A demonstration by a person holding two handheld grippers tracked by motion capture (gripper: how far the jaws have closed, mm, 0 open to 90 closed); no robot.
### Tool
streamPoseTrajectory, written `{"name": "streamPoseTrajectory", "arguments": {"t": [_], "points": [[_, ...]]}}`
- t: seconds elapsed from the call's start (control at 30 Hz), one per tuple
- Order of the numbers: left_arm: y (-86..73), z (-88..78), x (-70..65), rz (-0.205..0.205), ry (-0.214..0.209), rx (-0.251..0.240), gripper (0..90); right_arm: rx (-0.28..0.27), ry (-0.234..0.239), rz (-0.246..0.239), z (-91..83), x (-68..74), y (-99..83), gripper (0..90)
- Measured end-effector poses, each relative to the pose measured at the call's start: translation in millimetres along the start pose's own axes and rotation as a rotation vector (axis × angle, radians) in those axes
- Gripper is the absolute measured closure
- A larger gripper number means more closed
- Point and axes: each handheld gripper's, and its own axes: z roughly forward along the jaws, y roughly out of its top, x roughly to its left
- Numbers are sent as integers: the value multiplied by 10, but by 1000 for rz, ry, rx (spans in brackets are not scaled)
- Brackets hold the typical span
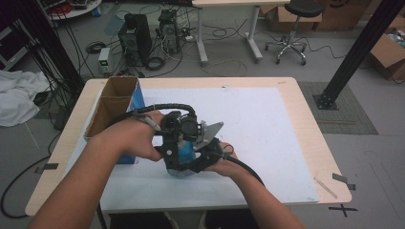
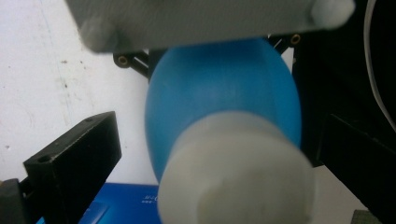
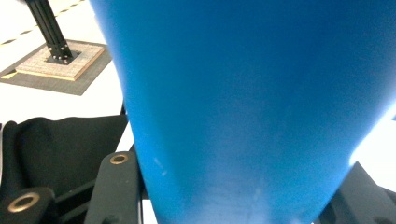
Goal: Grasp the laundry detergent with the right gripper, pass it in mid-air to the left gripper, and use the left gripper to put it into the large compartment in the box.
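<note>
Blue bottle (image 3: pixel 261 107) sits pinched in the right tool (image 3: pixel 233 196); left tool (image 2: pixel 205 154) seemingly spread around its white cap (image 2: pixel 238 172), beside the box (image 1: pixel 112 107).

A big blue object (image 3: pixel 252 107) is sitting right up against the camera, and the right gripper (image 3: pixel 243 196) is closing its black jaws on it from both sides. Left of the blue object, a black post base (image 3: pixel 56 46) is resting on a mat (image 3: pixel 60 67).
</note>
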Motion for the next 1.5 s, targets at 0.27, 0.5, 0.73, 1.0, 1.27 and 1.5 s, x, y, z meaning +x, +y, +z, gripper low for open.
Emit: {"name": "streamPoseTrajectory", "arguments": {"t": [0.27,0.5,0.73,1.0,1.27,1.5], "points": [[-9,40,-5,-6,13,14,9,-7,2,5,67,16,21,466],[-19,52,-8,-5,21,21,46,-10,2,5,97,-4,23,466],[-52,53,4,-11,35,23,90,-5,0,13,103,-5,19,466],[-45,49,7,-9,41,33,147,-13,-4,14,109,-21,12,466],[-44,63,5,-5,48,36,164,-28,-12,-1,100,-40,23,466],[-43,69,4,-7,61,54,227,-35,-17,-3,93,-46,29,466]]}}
